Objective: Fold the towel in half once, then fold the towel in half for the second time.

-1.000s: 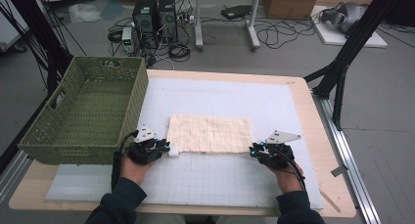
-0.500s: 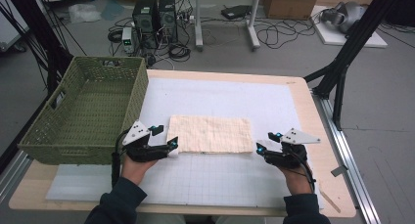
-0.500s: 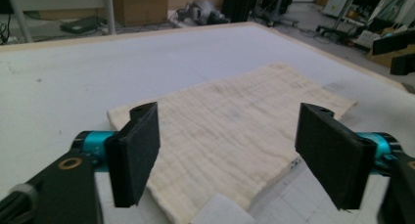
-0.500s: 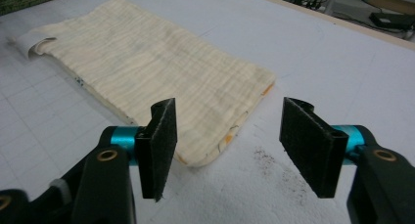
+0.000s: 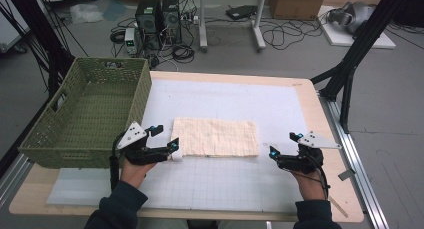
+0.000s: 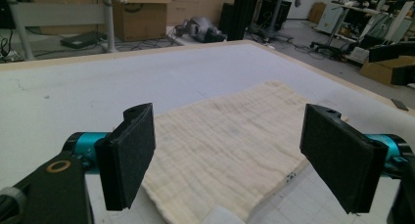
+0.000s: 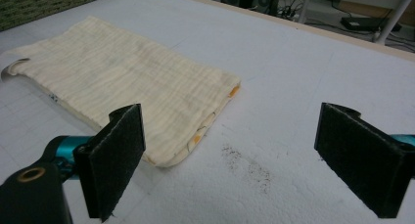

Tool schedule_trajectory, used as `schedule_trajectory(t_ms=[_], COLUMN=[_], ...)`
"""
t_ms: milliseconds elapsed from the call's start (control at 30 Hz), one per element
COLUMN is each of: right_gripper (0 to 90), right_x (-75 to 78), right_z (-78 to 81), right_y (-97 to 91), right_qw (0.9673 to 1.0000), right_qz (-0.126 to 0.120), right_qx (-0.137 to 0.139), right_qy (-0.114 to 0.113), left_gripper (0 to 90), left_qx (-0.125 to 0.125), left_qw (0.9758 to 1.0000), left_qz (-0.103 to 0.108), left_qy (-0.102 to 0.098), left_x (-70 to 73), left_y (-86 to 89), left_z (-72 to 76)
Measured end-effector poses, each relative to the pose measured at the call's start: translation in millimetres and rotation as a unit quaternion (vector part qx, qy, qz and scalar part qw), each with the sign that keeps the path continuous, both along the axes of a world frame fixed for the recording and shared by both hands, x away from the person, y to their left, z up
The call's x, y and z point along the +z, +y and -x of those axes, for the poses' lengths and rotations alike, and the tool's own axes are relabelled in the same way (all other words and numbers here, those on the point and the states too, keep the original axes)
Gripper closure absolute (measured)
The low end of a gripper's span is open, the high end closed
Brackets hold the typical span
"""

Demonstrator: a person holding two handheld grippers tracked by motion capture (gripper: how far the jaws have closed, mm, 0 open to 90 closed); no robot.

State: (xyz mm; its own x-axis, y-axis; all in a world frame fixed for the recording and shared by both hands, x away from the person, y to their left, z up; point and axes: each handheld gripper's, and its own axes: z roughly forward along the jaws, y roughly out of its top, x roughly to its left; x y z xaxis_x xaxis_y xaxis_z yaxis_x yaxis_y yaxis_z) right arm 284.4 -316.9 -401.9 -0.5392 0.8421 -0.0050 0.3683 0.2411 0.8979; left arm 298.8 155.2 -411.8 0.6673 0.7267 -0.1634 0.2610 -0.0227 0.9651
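A cream folded cloth (image 5: 216, 137) lies flat on the white mat. My left gripper (image 5: 168, 137) sits at the cloth's left end, open. Its jaws have just been opening. In the left gripper view the cloth (image 6: 230, 136) lies below and ahead of the wide pads (image 6: 128, 155), untouched, with my left gripper (image 6: 235, 160) holding nothing. My right gripper (image 5: 283, 144) stands open a little right of the cloth's right edge. Its jaws have just been opening too. In the right gripper view the cloth (image 7: 132, 82) lies ahead to the left, and my right gripper (image 7: 240, 160) spans bare mat.
A green woven basket (image 5: 85, 114) stands at the table's left, close to my left hand. The white gridded mat (image 5: 225, 184) covers most of the wooden table (image 5: 320, 119). A black frame leg (image 5: 350, 74) rises at the right. Dark specks (image 7: 244, 165) mark the mat.
Both grippers were shut at the cloth's ends and have opened and let go. The right gripper has drawn away to the right. The cloth stays flat in place.
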Motion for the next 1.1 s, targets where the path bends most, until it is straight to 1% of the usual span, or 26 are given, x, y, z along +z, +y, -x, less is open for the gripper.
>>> schedule_trajectory(t_ms=[67, 233, 433, 533, 600, 700, 800, 867, 900, 1000, 1100], right_gripper=[10.8, 10.8, 10.8, 10.8, 10.8, 10.8, 10.8, 10.8, 10.8, 10.8, 10.8], right_x=[-0.5, -1.4, -3.1, -3.9, -4.8, -4.9, -5.6, -6.9, -7.2, -6.4, -6.3], right_z=[-0.9, -0.2, -0.5, -0.8, -1.3, -1.3, -2.4, -3.8, -3.6, -2.5, -2.6], right_y=[0.5, 0.3, -0.8, -0.9, -0.7, 0.2, 1.1, 1.1, 1.6, 2.5, 2.7], right_qw=[1.0000, 1.0000, 0.9999, 0.9999, 0.9999, 0.9999, 0.9998, 0.9998, 0.9998, 0.9998, 0.9998], right_qz=[0.004, 0.009, 0.012, 0.014, 0.015, 0.014, 0.016, 0.017, 0.016, 0.015, 0.013], right_qx=[0.001, 0.002, 0.001, 0.002, 0.000, 0.002, 0.004, 0.005, 0.004, 0.007, 0.009], right_qy=[0.000, 0.000, 0.003, 0.003, 0.007, 0.006, 0.008, 0.009, 0.012, 0.012, 0.011], left_gripper=[21.3, 21.4, 21.1, 21.0, 21.0, 21.0, 21.0, 21.0, 21.0, 21.1, 22.0], left_qx=[-0.001, -0.002, -0.002, -0.003, -0.002, -0.001, 0.002, -0.001, 0.000, 0.001, 0.002], left_qw=[1.0000, 0.9999, 0.9999, 0.9999, 0.9999, 0.9998, 0.9997, 0.9997, 0.9997, 0.9997, 0.9998], left_qz=[0.000, 0.011, 0.010, 0.006, 0.005, 0.013, 0.013, 0.011, 0.011, 0.010, 0.004], left_qy=[0.000, 0.003, 0.010, 0.013, 0.014, 0.017, 0.021, 0.023, 0.023, 0.021, 0.020], left_x=[0.2, 1.1, -0.2, -1.1, -1.4, -1.2, -2.0, -2.2, -2.1, -1.3, 2.3], left_y=[0.0, 0.0, -1.1, -1.9, -1.8, -0.1, 0.1, -0.1, -0.3, -0.2, -1.6], left_z=[-0.1, 0.1, -1.5, -3.0, -2.8, -3.4, -5.4, -5.5, -5.3, -5.8, -10.0])
